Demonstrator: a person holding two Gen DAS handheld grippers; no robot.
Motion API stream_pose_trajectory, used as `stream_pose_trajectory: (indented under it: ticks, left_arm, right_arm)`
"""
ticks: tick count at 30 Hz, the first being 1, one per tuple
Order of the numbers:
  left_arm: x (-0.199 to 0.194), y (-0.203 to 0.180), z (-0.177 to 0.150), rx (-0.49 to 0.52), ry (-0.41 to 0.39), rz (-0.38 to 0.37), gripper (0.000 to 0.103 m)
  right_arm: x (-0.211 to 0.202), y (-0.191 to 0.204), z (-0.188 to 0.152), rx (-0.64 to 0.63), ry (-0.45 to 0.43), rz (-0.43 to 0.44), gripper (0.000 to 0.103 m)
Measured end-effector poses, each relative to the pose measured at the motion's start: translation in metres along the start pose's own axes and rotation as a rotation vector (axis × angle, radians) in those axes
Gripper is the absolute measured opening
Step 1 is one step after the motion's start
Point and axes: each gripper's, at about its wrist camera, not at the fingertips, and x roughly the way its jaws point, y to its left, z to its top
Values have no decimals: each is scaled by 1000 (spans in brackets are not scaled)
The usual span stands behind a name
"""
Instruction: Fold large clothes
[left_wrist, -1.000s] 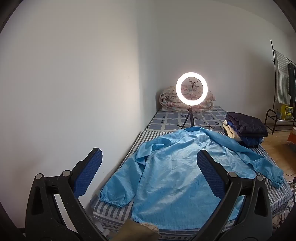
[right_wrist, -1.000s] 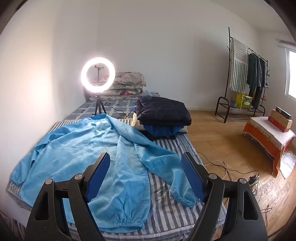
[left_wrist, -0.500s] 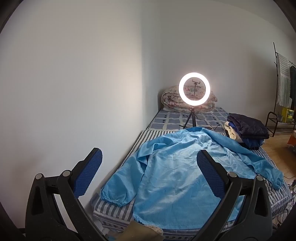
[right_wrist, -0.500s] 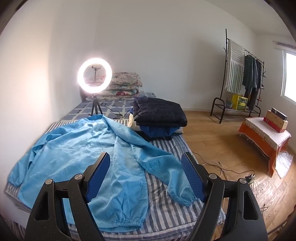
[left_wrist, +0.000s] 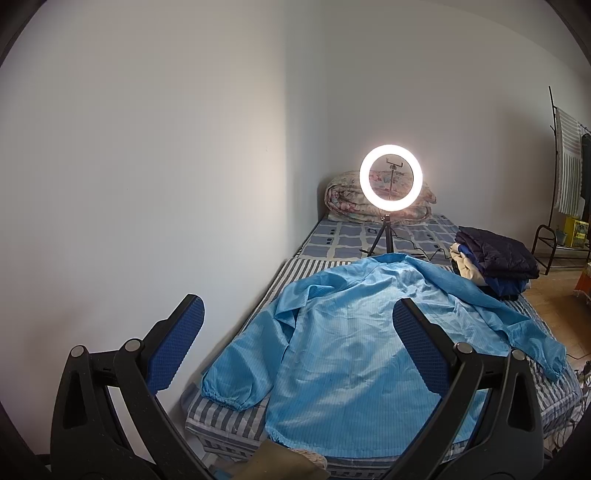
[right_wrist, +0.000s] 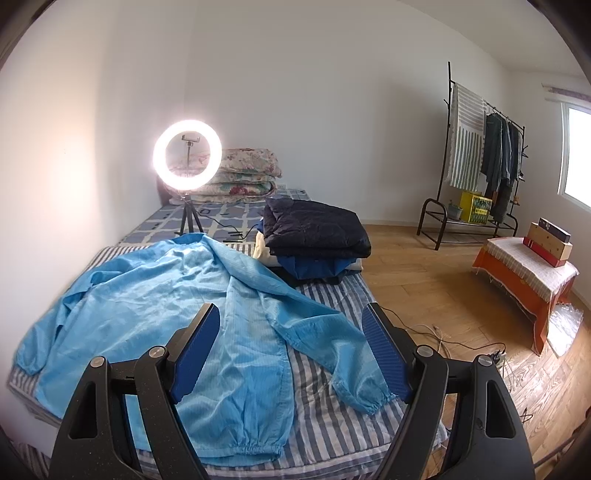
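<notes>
A large light-blue jacket (left_wrist: 354, 354) (right_wrist: 155, 310) lies spread back-up on the striped bed (left_wrist: 221, 417) (right_wrist: 332, 435), collar toward the far end and both sleeves stretched out to the sides. My left gripper (left_wrist: 299, 332) hovers open above the bed's near end, well short of the jacket's hem, nothing between its blue pads. My right gripper (right_wrist: 291, 339) is also open and empty, held above the jacket's right half near the right sleeve (right_wrist: 332, 347).
A lit ring light on a tripod (left_wrist: 390, 177) (right_wrist: 187, 153) stands on the bed beyond the collar. A stack of folded dark clothes (right_wrist: 314, 236) (left_wrist: 495, 258) sits at the bed's right side. A folded quilt (right_wrist: 243, 177), clothes rack (right_wrist: 476, 155), orange-covered table (right_wrist: 524, 277) and floor cables (right_wrist: 461, 343) surround it.
Both grippers have drawn back and away from the bed a little, so the jacket looks smaller and farther. The jacket has not moved. Both grippers stay open.
</notes>
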Motion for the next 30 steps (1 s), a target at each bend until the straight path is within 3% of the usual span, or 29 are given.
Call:
stream_pose_trajectory:
  ticks: [30]
  left_arm:
    - [2, 8, -2, -6, 2, 1, 103]
  right_arm:
    - [-4, 11, 8, -28, -27, -2, 79]
